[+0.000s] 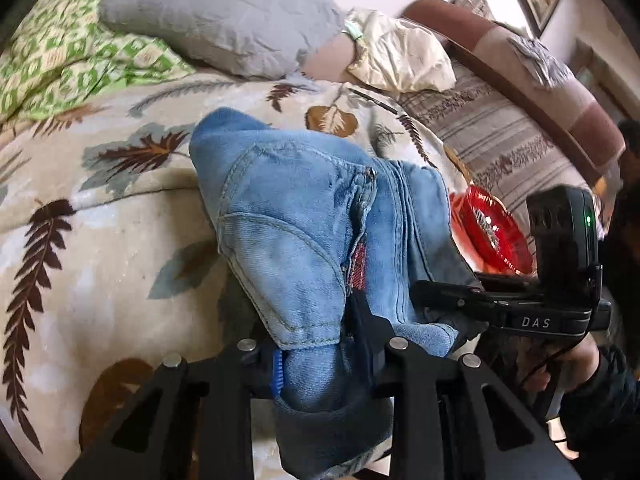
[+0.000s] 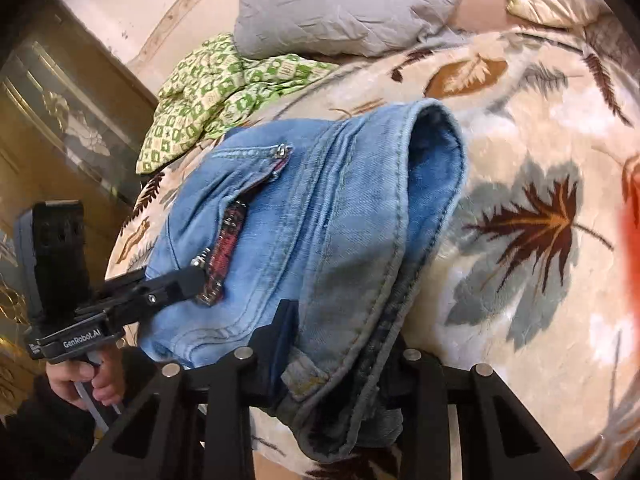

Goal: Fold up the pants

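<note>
Light blue jeans, bunched and folded over with a zipped pocket showing, hang raised over a leaf-patterned bed cover. In the left wrist view my left gripper is shut on a thick bundle of denim at the bottom centre. My right gripper reaches in from the right and pinches the same edge of the jeans. The right wrist view shows the jeans draped away from my right gripper, which is shut on the hem. My left gripper grips the jeans by the zipper on the left.
At the head of the bed lie a grey pillow, a green-patterned cloth and a cream pillow. A red round object sits by the striped sheet. A glass-fronted cabinet stands to the left of the bed. A hand holds the left gripper's handle.
</note>
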`<move>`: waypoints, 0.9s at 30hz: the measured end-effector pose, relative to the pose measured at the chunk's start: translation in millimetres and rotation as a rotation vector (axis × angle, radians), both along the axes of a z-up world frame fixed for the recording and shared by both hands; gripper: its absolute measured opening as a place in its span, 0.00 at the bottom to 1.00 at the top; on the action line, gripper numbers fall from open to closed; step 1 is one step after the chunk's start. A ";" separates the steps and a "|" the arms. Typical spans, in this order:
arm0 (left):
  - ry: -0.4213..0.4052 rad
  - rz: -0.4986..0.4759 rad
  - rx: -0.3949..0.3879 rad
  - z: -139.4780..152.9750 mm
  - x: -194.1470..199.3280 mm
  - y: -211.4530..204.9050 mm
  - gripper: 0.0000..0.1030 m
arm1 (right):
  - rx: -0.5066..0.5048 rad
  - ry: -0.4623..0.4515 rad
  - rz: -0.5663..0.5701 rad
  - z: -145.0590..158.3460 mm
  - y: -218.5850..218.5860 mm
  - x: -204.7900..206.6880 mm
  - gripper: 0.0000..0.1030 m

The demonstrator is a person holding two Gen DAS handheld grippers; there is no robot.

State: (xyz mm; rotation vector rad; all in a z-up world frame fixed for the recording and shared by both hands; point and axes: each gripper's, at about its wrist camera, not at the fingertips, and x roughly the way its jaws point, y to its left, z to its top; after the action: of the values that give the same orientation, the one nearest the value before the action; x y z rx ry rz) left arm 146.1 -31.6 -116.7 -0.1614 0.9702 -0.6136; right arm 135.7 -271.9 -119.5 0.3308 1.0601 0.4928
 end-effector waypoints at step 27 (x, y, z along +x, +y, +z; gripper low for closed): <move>0.082 0.151 -0.082 -35.8 101.7 93.8 0.36 | -0.025 0.011 0.042 -14.6 77.8 113.3 0.32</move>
State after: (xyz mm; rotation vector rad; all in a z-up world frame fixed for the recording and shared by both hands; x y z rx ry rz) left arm 247.8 62.3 -152.5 -0.3322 1.0021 -0.5111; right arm 249.0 -194.2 -134.1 0.2898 1.0845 0.5155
